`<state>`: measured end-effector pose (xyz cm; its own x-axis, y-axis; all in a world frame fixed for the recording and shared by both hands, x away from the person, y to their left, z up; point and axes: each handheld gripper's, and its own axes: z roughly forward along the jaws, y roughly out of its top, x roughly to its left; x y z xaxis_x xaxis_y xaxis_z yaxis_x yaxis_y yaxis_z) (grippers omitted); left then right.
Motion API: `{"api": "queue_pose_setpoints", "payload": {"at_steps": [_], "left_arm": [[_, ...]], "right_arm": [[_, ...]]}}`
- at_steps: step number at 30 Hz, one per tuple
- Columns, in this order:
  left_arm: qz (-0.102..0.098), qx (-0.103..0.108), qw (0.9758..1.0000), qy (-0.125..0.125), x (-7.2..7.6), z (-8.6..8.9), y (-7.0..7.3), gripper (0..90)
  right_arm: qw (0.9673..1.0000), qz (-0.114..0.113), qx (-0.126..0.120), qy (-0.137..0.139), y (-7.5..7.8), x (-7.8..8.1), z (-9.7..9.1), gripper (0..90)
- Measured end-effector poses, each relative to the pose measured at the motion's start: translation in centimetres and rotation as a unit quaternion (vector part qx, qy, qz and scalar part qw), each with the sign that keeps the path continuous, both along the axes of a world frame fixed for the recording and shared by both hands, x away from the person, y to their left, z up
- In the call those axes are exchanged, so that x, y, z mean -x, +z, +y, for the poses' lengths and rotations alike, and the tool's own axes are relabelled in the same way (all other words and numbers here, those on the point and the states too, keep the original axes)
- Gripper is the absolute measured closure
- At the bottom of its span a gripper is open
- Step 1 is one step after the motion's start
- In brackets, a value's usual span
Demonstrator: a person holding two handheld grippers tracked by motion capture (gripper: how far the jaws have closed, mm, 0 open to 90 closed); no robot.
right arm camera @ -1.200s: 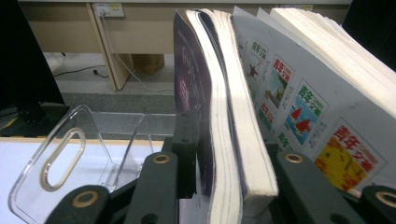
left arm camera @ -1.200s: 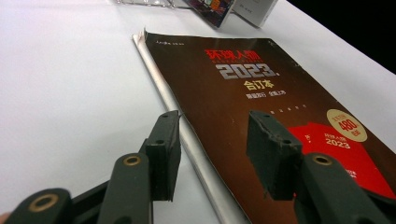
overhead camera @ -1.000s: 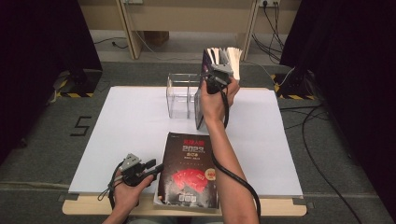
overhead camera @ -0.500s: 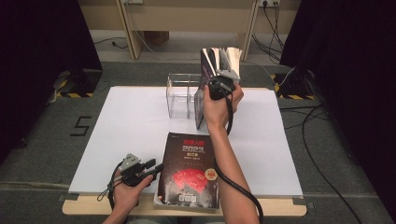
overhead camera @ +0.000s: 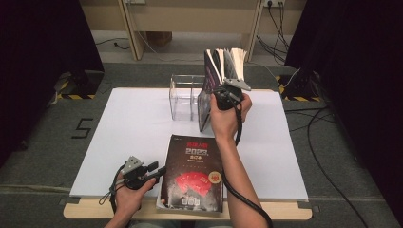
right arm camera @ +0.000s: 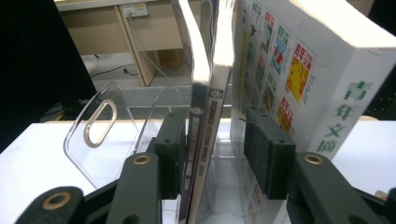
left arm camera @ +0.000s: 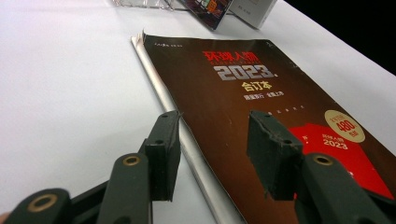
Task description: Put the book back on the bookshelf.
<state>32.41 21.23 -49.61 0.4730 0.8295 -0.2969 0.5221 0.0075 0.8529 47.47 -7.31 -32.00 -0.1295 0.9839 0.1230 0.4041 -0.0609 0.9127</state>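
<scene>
- the right gripper [overhead camera: 223, 95] has its two black fingers [right arm camera: 268, 156] apart, and they have just been opening; a thin dark magazine with a glossy cover [right arm camera: 205, 116] stands upright between them, close to the left finger, but i see no pad pressing on it, so i judge it is released.
- just to the right of this magazine, outside the fingers, stands a thick white book with small colour pictures on its cover [right arm camera: 299, 65]; in the right gripper view it seems to lean toward the magazine.
- both stand at the right end of the clear plastic file holder [overhead camera: 183, 97], at the far middle of the white table [overhead camera: 123, 128].
- the left gripper [overhead camera: 154, 172] rests low at the near edge with fingers [left arm camera: 163, 154] half wide and empty.
- the dark red flat magazine with "2023" on it [overhead camera: 194, 173] lies just ahead of these fingers; its spine edge runs between them, not touched as far as i see.
- its long axis goes away from the person, toward the holder.
- the left hand [overhead camera: 128, 197] is clearly nearer to it, so the next grasp is probably on that near left edge.
</scene>
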Motion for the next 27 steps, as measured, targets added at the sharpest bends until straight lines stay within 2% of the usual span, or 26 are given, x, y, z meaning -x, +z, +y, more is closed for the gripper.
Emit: {"api": "queue_pose_setpoints", "payload": {"at_steps": [6, 17, 27], "left_arm": [[0.002, -0.001, 1.0000, 0.000, 0.0, -0.1, 0.0, 53.8], [0.005, -0.002, 1.0000, -0.001, 0.0, -0.2, -0.1, 53.7], [0.023, -0.012, 0.9996, 0.010, -0.4, 0.0, -0.4, 53.1]], "right_arm": [[0.9999, 0.000, -0.012, 0.012, -0.2, 1.1, -0.4, 59.2], [0.9994, 0.015, -0.013, 0.030, -1.5, 2.3, -1.1, 59.2], [0.9978, 0.045, -0.026, 0.041, -2.8, 3.1, -2.2, 60.6]]}}
